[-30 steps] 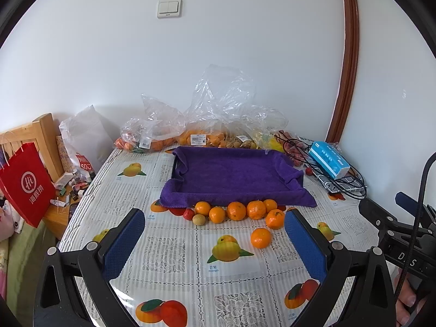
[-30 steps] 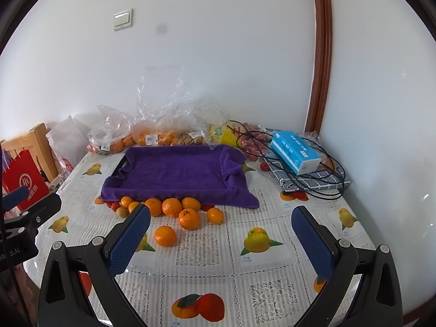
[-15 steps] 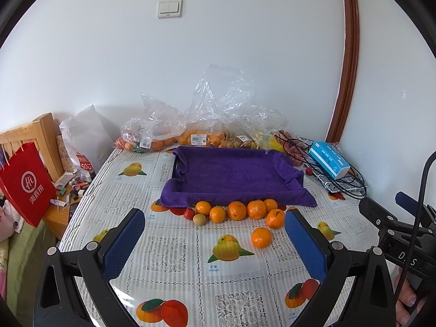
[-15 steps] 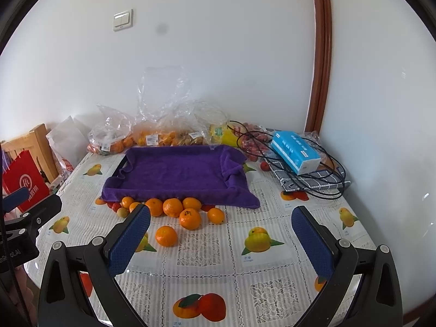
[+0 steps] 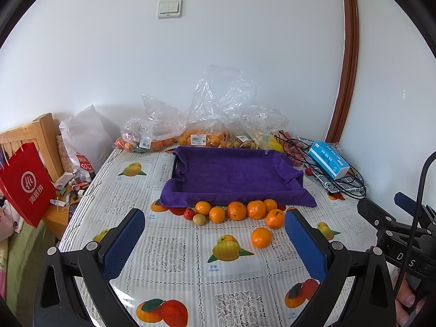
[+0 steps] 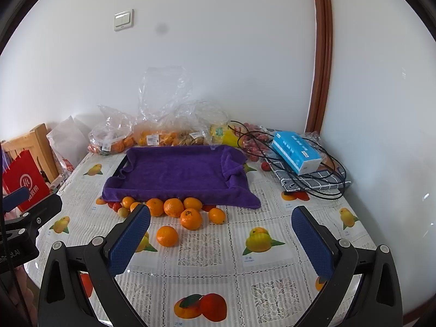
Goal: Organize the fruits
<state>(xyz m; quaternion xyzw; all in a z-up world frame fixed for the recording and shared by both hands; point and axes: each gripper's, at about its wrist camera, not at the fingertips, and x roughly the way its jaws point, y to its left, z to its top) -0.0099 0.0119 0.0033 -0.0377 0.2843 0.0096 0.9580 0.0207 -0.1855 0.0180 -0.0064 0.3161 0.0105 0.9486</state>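
Note:
A tray lined with a purple towel [image 5: 234,175] [image 6: 177,171] sits mid-table and holds nothing. Several mandarins [image 5: 236,210] [image 6: 173,207] lie in a row along its front edge, with one red fruit [image 5: 188,213] and one small tan fruit [image 5: 199,219] at the left end. One mandarin [image 5: 261,237] [image 6: 167,235] lies alone, nearer me. My left gripper [image 5: 215,241] is open and empty, held above the table in front of the fruit. My right gripper [image 6: 220,241] is open and empty, to the right of the lone mandarin.
Clear plastic bags of fruit [image 5: 201,133] [image 6: 163,133] line the wall behind the tray. A blue tissue box [image 6: 295,152] and black cables [image 6: 313,179] lie on a checked cloth at the back right. A red paper bag [image 5: 26,182] hangs left of the table.
Both grippers have drifted very slightly towards the fruit; the fruit and the tray have not moved.

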